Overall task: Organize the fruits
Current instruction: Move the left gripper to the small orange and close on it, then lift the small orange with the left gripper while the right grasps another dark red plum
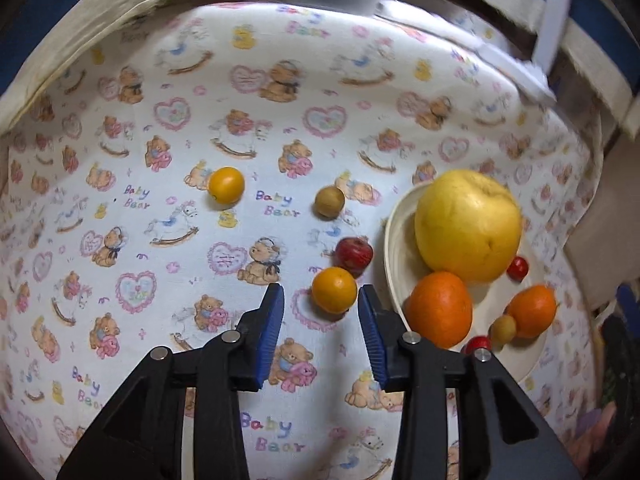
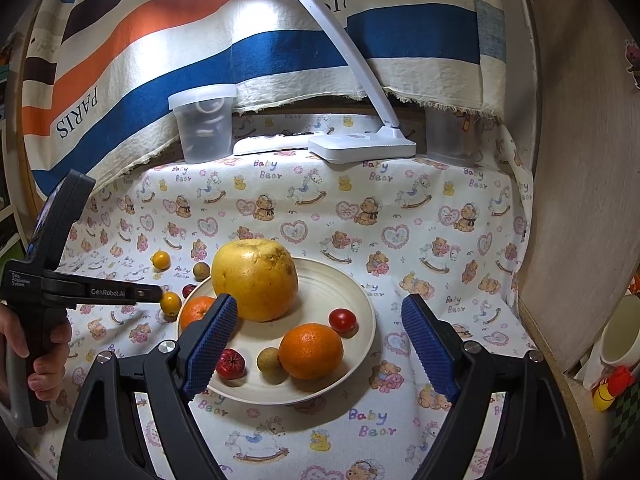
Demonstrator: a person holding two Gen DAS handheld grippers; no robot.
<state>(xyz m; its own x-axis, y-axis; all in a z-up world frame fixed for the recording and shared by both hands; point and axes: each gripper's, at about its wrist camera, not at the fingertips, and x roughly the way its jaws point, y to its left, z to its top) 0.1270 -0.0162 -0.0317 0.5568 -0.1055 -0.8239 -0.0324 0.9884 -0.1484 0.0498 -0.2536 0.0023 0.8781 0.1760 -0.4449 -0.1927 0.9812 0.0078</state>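
Left gripper (image 1: 321,312) low, jaws apart (small orange (image 1: 334,290) between).

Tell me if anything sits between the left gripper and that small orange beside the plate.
Nothing visible does. The left gripper is open with the small orange just ahead of its fingertips; the red fruit lies beyond it.

Right gripper (image 2: 320,332), lower frame: jaws spread wide over the plate (image 2: 362,344) at centre. On the plate: a pomelo (image 2: 256,280), two oranges (image 2: 311,350) (image 2: 196,309), a tomato (image 2: 342,319), a red fruit (image 2: 231,363) and a longan (image 2: 269,359). Left of the plate, four small fruits lie on the cloth (image 2: 440,208); the left gripper (image 2: 154,294), held in a hand (image 2: 40,356), reaches to the nearest, its jaws unclear. Upper frame: a lamp (image 2: 362,146) and a jar (image 2: 205,122).
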